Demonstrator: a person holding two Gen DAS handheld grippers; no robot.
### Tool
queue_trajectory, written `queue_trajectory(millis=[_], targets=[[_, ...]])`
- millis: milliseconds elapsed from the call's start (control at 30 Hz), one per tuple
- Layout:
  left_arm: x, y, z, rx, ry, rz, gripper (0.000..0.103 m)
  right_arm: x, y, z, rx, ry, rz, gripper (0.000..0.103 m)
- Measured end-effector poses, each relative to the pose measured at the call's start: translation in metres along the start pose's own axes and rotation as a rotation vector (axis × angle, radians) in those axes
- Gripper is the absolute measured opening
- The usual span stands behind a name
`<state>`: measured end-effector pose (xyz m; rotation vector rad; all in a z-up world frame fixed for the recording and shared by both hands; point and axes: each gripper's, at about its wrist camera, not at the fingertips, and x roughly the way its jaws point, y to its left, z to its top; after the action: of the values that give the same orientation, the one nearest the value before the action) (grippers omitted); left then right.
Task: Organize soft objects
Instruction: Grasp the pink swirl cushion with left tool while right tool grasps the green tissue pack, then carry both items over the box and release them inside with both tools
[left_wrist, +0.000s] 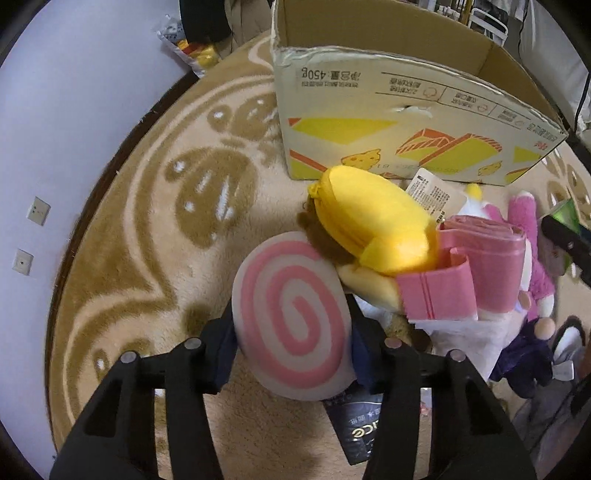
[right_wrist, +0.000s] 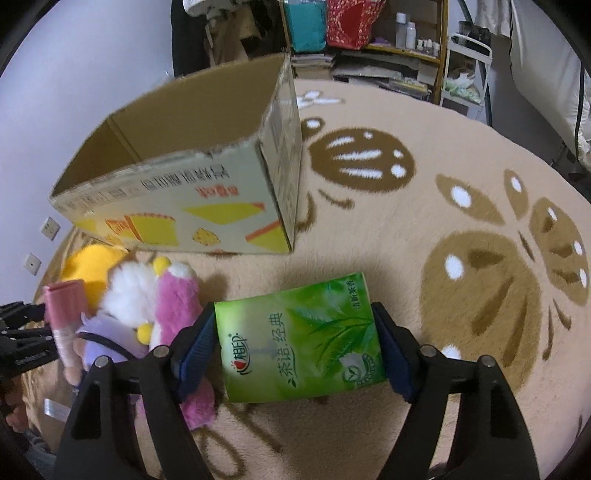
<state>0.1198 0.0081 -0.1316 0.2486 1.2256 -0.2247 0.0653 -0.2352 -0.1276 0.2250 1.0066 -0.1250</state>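
Observation:
My left gripper (left_wrist: 291, 332) points down at a heap of soft things and is shut on a round white plush disc with a pink spiral (left_wrist: 295, 317), a pad pressing each side. Behind the disc lie a yellow plush (left_wrist: 373, 221) and a pink roll of bags (left_wrist: 480, 258). My right gripper (right_wrist: 297, 339) is shut on a green tissue pack (right_wrist: 299, 343), held just above the rug. The open cardboard box (right_wrist: 177, 206) stands beyond it, and the same box (left_wrist: 406, 122) rises behind the heap in the left wrist view.
A pink and white plush (right_wrist: 173, 306), a purple doll (right_wrist: 107, 332) and a black packet (left_wrist: 358, 424) lie in the heap on the tan patterned rug (right_wrist: 461, 240). A white wall (left_wrist: 55, 129) borders the rug's left edge. Shelves (right_wrist: 388, 48) stand at the back.

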Motion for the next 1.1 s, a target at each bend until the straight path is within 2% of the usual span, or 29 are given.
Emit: queue_trajectory(millis=[100, 200, 533, 667, 800, 1100], targets=[[-0.006, -0.001, -0.004, -0.011, -0.010, 0.007, 0.045, -0.008, 0.002, 0.001, 0.000, -0.031, 0.019, 0.083], [-0.015, 0.001, -0.008, -0.014, -0.039, 0.052, 0.043, -0.017, 0.004, 0.000, -0.003, -0.059, 0.032, 0.083], [-0.078, 0.015, -0.009, -0.094, -0.230, 0.096, 0.038, -0.058, 0.008, 0.007, -0.017, -0.206, 0.073, 0.083], [-0.092, 0.021, -0.005, -0.104, -0.265, 0.044, 0.038, -0.070, 0.011, 0.012, -0.029, -0.251, 0.084, 0.083], [-0.104, 0.020, -0.002, -0.088, -0.320, 0.091, 0.038, -0.078, 0.016, 0.017, -0.045, -0.275, 0.094, 0.083], [-0.132, 0.015, 0.027, -0.018, -0.475, 0.040, 0.038, -0.092, 0.027, 0.044, -0.109, -0.328, 0.108, 0.083]])
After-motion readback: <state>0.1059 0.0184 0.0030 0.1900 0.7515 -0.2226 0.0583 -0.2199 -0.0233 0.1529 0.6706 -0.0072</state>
